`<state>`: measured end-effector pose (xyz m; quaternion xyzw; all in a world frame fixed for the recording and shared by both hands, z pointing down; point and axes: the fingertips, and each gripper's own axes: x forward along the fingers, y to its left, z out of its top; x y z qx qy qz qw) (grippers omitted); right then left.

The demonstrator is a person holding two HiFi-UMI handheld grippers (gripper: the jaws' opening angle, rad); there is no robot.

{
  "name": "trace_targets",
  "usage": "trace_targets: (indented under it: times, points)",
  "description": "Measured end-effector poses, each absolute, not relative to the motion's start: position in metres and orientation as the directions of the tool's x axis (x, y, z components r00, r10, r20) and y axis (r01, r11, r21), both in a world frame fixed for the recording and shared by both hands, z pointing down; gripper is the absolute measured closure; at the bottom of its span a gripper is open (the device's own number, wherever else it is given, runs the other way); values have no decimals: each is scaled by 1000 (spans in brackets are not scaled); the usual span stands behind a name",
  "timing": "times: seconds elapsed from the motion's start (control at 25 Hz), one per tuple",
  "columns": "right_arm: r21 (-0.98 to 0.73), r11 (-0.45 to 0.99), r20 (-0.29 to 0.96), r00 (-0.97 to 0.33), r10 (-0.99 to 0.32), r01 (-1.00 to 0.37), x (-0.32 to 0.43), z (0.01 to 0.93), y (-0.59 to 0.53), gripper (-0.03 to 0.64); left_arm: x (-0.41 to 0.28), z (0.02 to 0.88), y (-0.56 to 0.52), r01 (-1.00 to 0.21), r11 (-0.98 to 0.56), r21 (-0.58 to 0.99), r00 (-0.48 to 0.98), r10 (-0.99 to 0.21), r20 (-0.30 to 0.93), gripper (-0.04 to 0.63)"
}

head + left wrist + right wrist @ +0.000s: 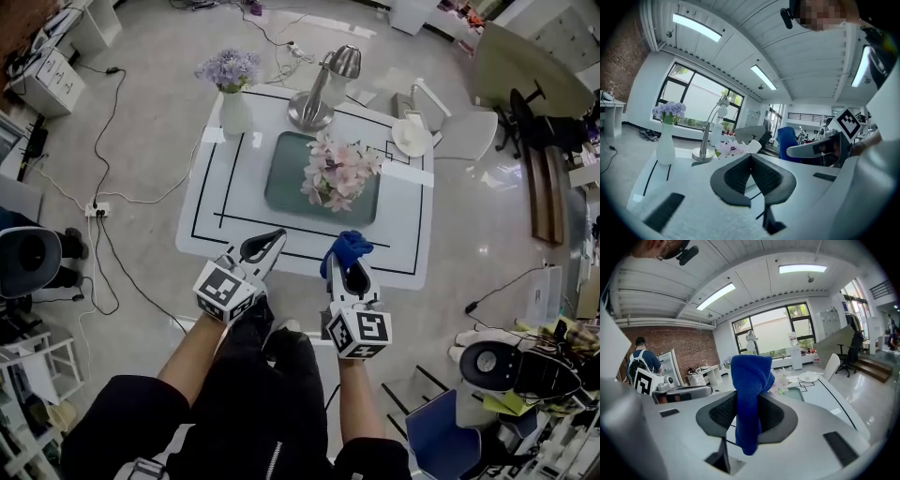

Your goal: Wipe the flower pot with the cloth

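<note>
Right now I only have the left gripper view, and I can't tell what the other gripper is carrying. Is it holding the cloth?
Observer: Yes. In the right gripper view, the right gripper has its fingers shut on the blue cloth, which sticks up past them.
Operator: I see pink flowers ahead. What do they stand on?
Observer: The head view shows the pink flowers on a green tray in the middle of the white table. From above, the blooms hide the pot.
Operator: Is the cloth touching them?
Observer: No. From above, the cloth is over the table's near edge, apart from the flowers.
</note>
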<state>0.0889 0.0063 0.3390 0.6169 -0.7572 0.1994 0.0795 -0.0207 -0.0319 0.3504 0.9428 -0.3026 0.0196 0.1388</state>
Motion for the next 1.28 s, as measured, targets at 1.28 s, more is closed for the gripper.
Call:
trace_targets:
  times: [1.28]
  points:
    - [-672,-26,411,-343,-844,-740,221,481,-127,502,84,386,-77,-583,-805,113,808,-559,185,589]
